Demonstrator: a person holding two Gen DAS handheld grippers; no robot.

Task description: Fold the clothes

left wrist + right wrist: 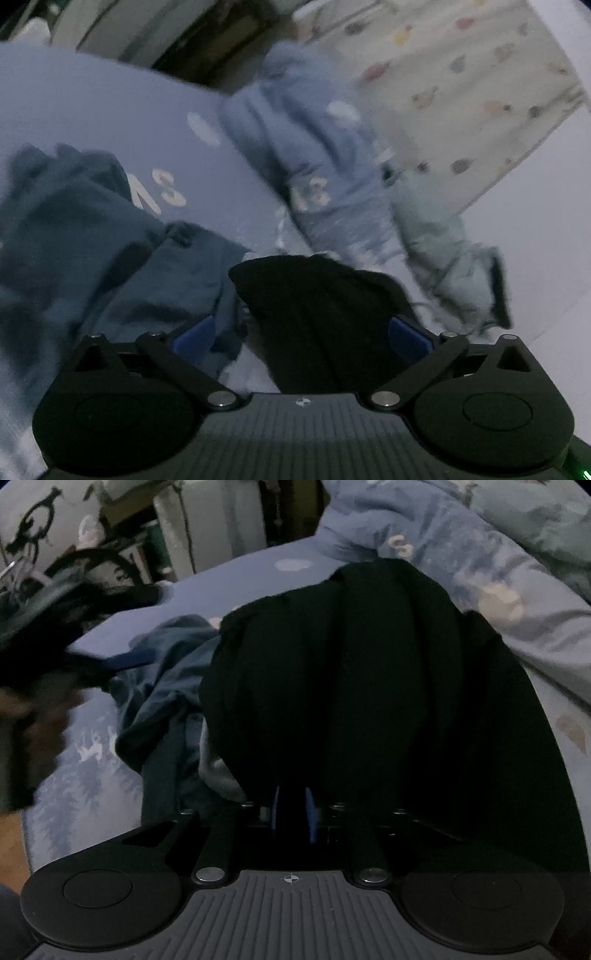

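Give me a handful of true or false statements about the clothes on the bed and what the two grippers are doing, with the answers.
1. The right gripper is clamped on the black garment. True.
2. The left gripper is shut tight on the teal garment. False: its jaws stand wide open, with an end of the black garment lying between its fingers, which are not pressing on it.
3. The teal garment lies crumpled beside the black one. True.
4. The bedsheet is plain white. False: it is blue with pale printed shapes and letters.
5. The black garment is neatly folded into a square. False: it is bunched and draped in loose folds.
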